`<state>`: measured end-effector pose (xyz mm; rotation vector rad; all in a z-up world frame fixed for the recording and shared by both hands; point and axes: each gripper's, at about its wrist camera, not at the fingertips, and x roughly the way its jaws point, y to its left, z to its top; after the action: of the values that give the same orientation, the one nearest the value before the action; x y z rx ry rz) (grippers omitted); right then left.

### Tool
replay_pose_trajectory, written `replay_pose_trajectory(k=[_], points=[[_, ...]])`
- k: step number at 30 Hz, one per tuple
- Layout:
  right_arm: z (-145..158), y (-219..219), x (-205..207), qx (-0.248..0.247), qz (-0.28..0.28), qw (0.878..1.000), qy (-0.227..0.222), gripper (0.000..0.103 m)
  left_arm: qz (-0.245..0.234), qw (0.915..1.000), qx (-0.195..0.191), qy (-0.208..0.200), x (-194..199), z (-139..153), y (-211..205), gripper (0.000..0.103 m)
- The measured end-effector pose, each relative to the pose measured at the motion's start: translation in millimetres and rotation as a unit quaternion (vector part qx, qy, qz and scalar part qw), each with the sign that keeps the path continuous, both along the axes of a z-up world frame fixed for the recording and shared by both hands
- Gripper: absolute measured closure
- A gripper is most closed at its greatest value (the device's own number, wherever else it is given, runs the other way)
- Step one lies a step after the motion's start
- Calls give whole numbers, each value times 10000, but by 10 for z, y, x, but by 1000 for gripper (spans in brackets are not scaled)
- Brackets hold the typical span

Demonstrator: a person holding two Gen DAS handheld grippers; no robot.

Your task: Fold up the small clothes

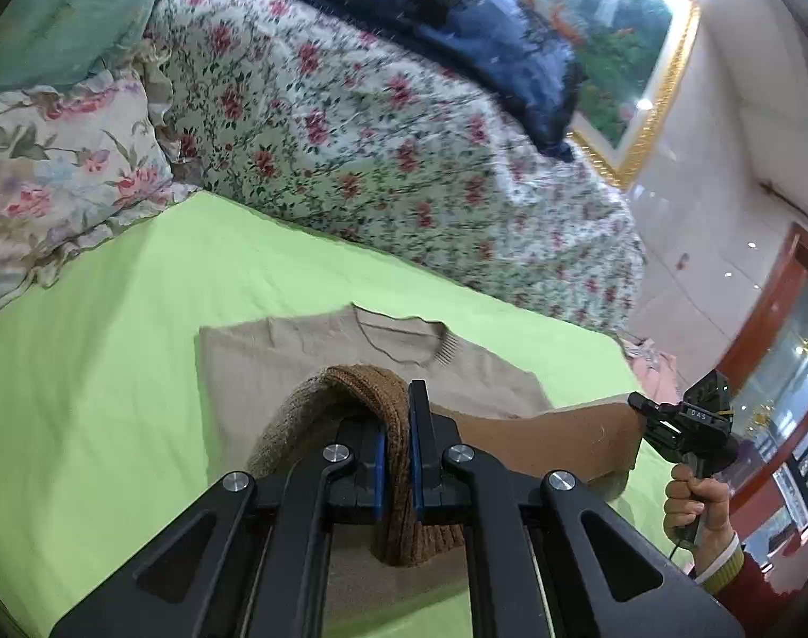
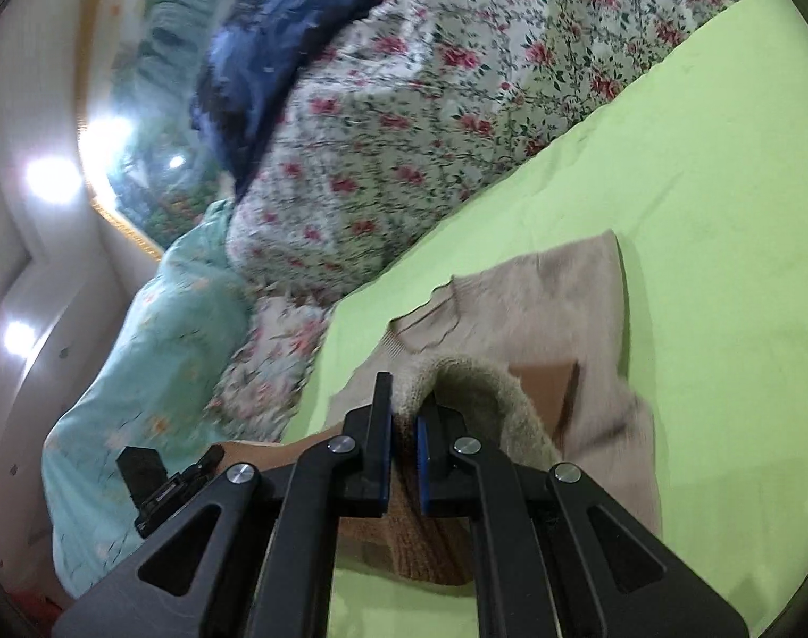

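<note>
1. Beige knitted sweater (image 1: 276, 367) lies flat on the lime-green bed sheet (image 1: 111, 319), neckline toward the floral quilt (image 1: 350, 122) along the sheet's far edge.
2. Left gripper (image 1: 397, 452) pinches the sweater's brown ribbed hem (image 1: 393, 414), lifted above the body.
3. Right gripper (image 2: 404, 436) is pressed onto the same brown ribbed band, raised over the sweater (image 2: 563, 292).
4. Right hand (image 1: 696, 500) grips its handle near the sheet's right edge.

The right tongs (image 1: 636, 400) carry small pale lettering on their body that looks like "DAS".
</note>
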<state>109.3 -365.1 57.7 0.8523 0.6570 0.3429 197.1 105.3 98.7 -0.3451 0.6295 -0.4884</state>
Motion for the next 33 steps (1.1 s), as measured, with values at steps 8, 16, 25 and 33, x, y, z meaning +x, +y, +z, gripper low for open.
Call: replay_pose_trajectory(k=[8, 16, 25, 33], points=[[-397, -52, 745, -490, -166, 9969, 586, 95, 173, 9979, 267, 571, 914, -470, -84, 97], [-867, -63, 992, -783, -271, 9893, 1198, 92, 192, 9913, 563, 1171, 1329, -1039, -218, 95], [-408, 136, 413, -1032, -485, 9919, 556, 72, -508, 9917, 452, 1088, 592, -1064, -398, 53], [-568, 1369, 503, -2109, 2086, 9531, 599, 72, -1122, 9835, 837, 1147, 377, -1200, -926, 53]])
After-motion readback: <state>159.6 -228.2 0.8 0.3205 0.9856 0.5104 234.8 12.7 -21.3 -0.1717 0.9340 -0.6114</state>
